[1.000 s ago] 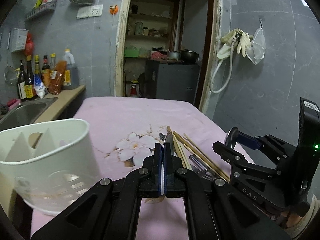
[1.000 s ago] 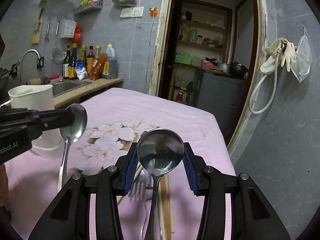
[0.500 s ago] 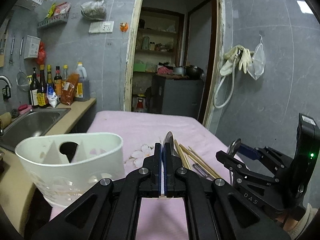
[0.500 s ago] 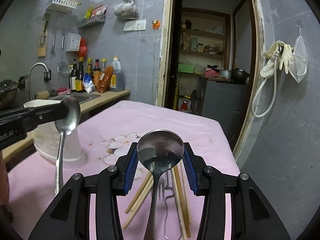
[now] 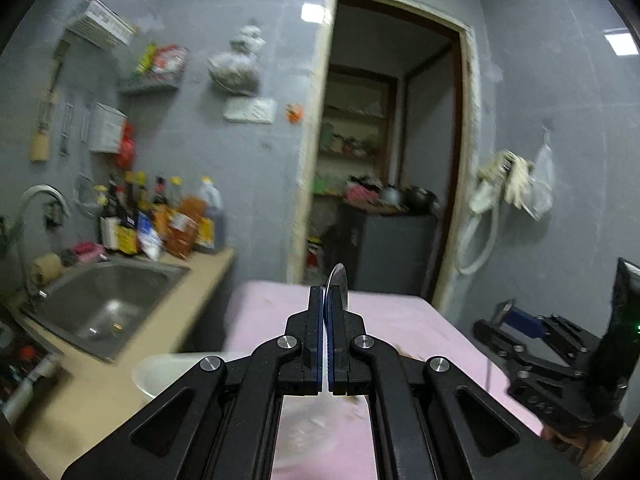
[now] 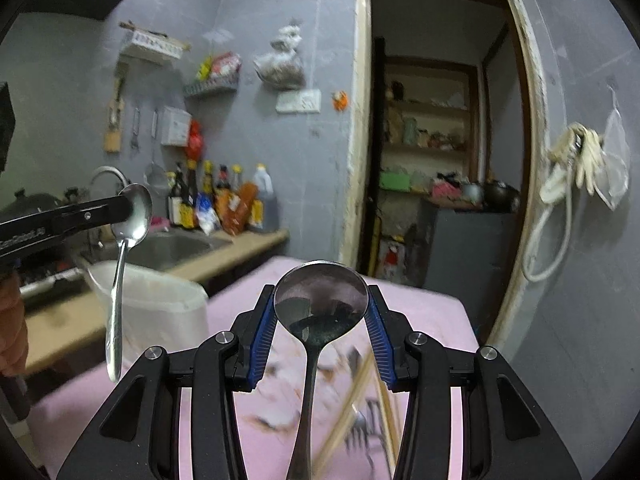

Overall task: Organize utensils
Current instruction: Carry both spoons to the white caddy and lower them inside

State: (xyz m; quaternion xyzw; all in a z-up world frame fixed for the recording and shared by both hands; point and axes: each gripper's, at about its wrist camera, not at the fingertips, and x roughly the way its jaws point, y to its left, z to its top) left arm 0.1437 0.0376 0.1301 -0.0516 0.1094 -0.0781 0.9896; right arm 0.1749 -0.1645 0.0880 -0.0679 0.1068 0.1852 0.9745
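- Left tongs [image 5: 325, 312] are clenched on a thin spoon [image 6: 132, 216] by its bowl, above the holder [image 6: 160, 304].
- Right tongs [image 6: 320, 320] grasp a ladle [image 6: 320, 300] by its bowl edges.
- Both look stiff, light, slippery steel; a handle grip would likely be surer.

Both grippers are matte black, built from angular linkage arms with cut-out slots and round silver screw heads at the joints. The left gripper [image 5: 325, 344] carries blue ribbed pads on its fingers, as does the right gripper [image 6: 320, 336]. White lettering runs along the left gripper's side, and a small green light glows on the right gripper's housing.
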